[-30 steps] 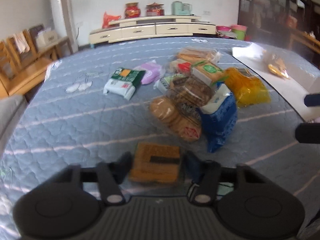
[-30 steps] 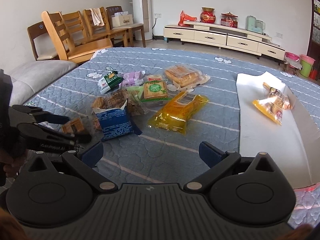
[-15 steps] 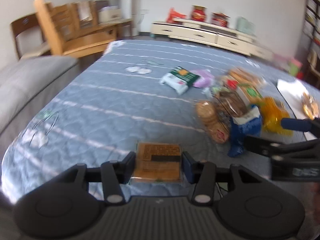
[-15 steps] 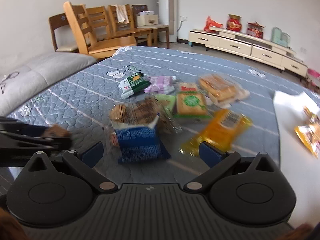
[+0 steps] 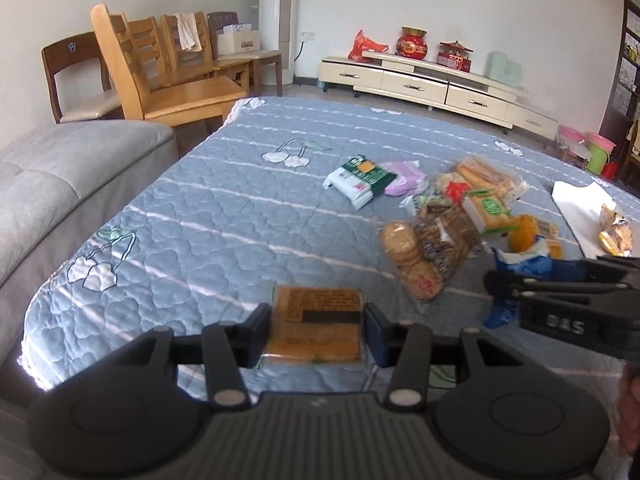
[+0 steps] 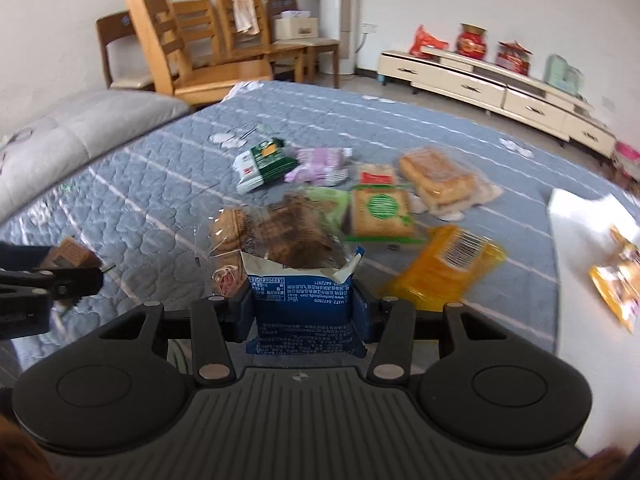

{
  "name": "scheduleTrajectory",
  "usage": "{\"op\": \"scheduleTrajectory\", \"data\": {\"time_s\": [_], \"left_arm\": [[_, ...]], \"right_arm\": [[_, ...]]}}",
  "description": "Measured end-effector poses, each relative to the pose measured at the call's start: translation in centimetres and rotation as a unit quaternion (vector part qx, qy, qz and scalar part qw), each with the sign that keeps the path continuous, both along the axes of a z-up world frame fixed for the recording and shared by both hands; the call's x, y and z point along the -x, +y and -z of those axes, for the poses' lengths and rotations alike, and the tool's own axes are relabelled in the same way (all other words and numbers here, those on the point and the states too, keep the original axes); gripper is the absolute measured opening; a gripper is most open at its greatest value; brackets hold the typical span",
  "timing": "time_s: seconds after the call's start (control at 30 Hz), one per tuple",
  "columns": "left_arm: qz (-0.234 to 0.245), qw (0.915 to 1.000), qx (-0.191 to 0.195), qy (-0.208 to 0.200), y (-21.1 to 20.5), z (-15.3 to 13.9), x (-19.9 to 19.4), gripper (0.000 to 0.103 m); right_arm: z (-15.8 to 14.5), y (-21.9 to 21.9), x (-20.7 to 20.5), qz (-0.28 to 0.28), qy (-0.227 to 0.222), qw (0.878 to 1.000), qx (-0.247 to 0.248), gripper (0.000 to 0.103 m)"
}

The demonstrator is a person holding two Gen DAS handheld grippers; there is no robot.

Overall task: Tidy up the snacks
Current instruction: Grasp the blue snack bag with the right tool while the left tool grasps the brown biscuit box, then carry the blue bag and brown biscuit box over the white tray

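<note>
My left gripper [image 5: 316,314] is shut on a flat orange-brown cracker packet [image 5: 316,328], held just above the blue quilted bed [image 5: 240,232]. My right gripper [image 6: 302,302] has its jaws closing on a blue snack packet [image 6: 302,316]; both pads touch its sides. In the left wrist view the right gripper [image 5: 520,280] reaches in from the right. The left gripper [image 6: 60,276] shows at the left edge of the right wrist view. Behind lie a clear bag of round cookies [image 5: 416,256], a green-white packet [image 5: 360,178], a purple packet [image 5: 404,172] and a yellow bag [image 6: 448,264].
A white board [image 6: 580,240] at the right of the bed carries an orange snack bag [image 6: 618,280]. A grey cushion [image 5: 48,184] borders the bed on the left, with wooden chairs [image 5: 160,80] behind it. A long cream cabinet [image 5: 432,80] stands by the far wall.
My right gripper stood wide open over the bed and has now come onto the blue packet with its jaws drawn in. The left gripper has risen and rolled, still gripping the cracker packet.
</note>
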State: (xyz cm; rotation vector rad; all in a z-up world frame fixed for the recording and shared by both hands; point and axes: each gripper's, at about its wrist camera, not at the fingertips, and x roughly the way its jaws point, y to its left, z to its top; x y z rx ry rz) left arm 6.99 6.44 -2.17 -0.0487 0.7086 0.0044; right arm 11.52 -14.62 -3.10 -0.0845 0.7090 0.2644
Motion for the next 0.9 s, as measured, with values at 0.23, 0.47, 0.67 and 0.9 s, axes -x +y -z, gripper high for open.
{"op": "scheduleTrajectory", "data": {"time_s": [0.23,0.47,0.67,0.9], "left_arm": [[0.013,0.9998,-0.009,-0.013,-2.4,-1.4,1.2,0.049],[0.025,0.9993,-0.016,-0.024,-4.4,-2.8,2.5,0.049],[0.038,0.9987,-0.016,-0.031,-6.0,-3.8,3.4,0.049],[0.058,0.9974,-0.016,-0.039,-7.9,-4.6,4.1,0.049]], "right_arm": [[-2.7,-3.4,4.4,0.04,-0.009,0.999,-0.014,0.059],[-4.7,-6.7,8.2,0.07,-0.024,0.997,-0.016,0.059],[-6.0,-8.9,10.5,0.089,-0.034,0.995,-0.021,0.059],[-7.1,-10.8,11.9,0.111,-0.052,0.992,-0.015,0.059]]}}
